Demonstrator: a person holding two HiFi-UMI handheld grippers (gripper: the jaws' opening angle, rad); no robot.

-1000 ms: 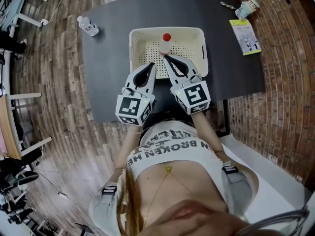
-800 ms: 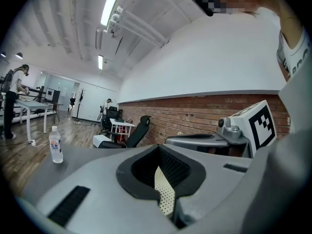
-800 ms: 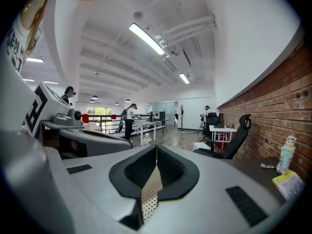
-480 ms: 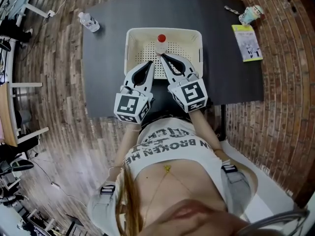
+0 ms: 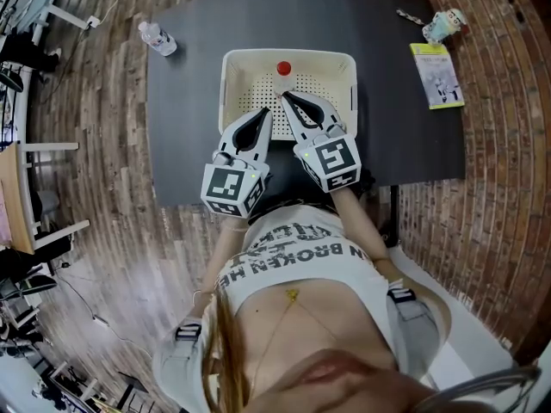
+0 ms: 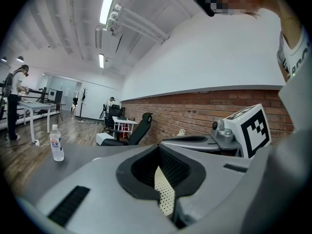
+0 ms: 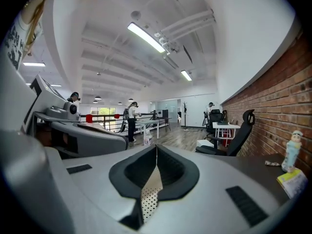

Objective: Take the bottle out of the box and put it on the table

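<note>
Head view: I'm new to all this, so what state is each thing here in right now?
Red-capped bottle: upright inside the box, not held.
Box: open-topped, resting on the table.
Left claw: shut, empty.
Right claw: shut, empty.
Second bottle: capped, standing at the table's corner.

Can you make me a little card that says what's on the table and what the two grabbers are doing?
table: dark
box: white, holes in its bottom, mid-table
bottle: red cap, inside the box by its far wall
second bottle: clear, on the table's far left corner
left gripper: shut, empty, over the box's near edge
right gripper: shut, empty, over the box, pointing at the bottle
</note>
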